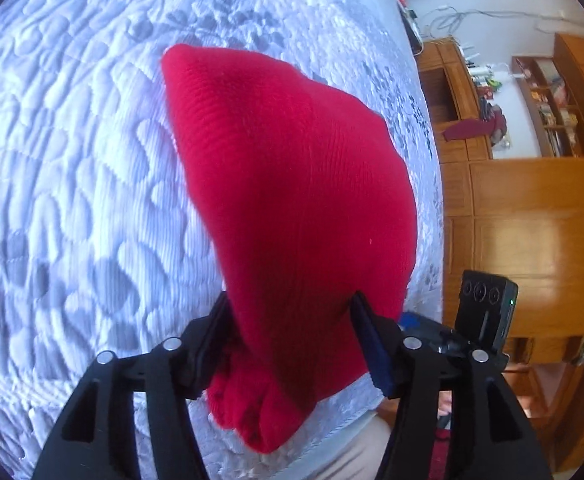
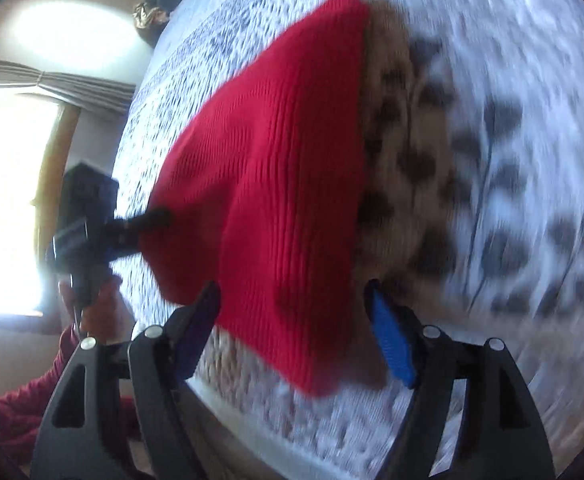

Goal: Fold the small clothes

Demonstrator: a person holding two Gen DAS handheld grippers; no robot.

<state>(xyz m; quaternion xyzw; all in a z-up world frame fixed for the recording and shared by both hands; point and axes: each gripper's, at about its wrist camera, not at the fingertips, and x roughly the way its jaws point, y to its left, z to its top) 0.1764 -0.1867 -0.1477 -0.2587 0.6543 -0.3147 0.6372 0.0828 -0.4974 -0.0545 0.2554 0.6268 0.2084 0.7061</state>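
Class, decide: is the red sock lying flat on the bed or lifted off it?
Lifted. The red sock hangs stretched between the left hand-held gripper and right hand-held gripper, above the quilted bedspread.
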